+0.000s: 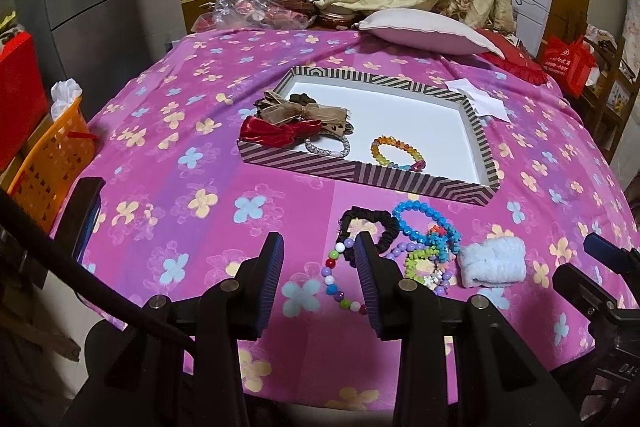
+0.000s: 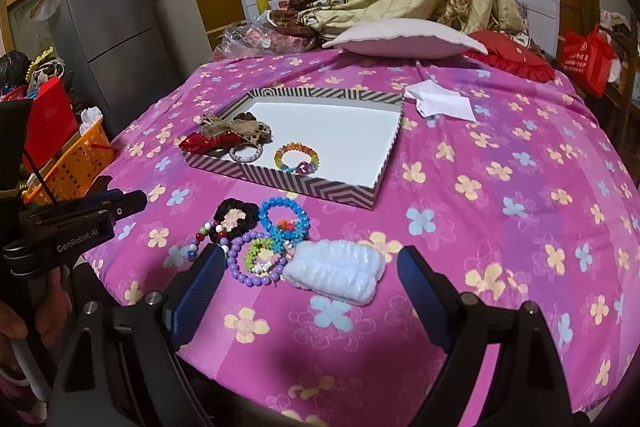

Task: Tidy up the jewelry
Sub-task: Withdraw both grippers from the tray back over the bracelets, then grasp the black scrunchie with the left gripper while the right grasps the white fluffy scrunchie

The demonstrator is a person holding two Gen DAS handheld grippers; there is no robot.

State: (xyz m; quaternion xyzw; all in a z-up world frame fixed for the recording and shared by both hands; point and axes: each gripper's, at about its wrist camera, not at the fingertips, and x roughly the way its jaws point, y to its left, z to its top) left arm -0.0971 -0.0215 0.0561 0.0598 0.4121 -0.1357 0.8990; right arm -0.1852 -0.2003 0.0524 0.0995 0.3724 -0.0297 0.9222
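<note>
Two tongs hover over a bed spread with a pink flowered sheet (image 1: 168, 155). The left tongs (image 1: 318, 247) stand with their jaws apart and nothing pinched; a multicoloured bead string (image 1: 335, 273) lies on the sheet in the gap between the two pads, touching neither as far as I can see. The right tongs (image 2: 310, 261) are spread wide too, with the jewelry pile lying ahead of them and nothing between the pads.

Just ahead of the left tongs and a little to their right sits that loose pile: one black scrunchie (image 1: 372, 225), one blue bead bracelet (image 1: 420, 217), one purple bead bracelet (image 2: 250, 261), a green-and-white beaded one (image 2: 266, 257) tangled inside it, and one pale blue fluffy band (image 2: 336, 273) at the right end, nearest the right tongs.

Farther ahead of both tongs lies one striped tray (image 1: 304, 169) with a white floor. In it I count one red bow (image 1: 276, 131), one brown ribbon bow (image 1: 304, 109), one silvery bangle (image 1: 328, 147) and one rainbow bead bracelet (image 1: 394, 151), all gathered toward its near left end.

Beyond the tray, one crumpled white paper (image 2: 440, 103) and one pale pillow (image 2: 400, 39). An orange basket (image 1: 48, 163) stands off to the left of the left tongs.
</note>
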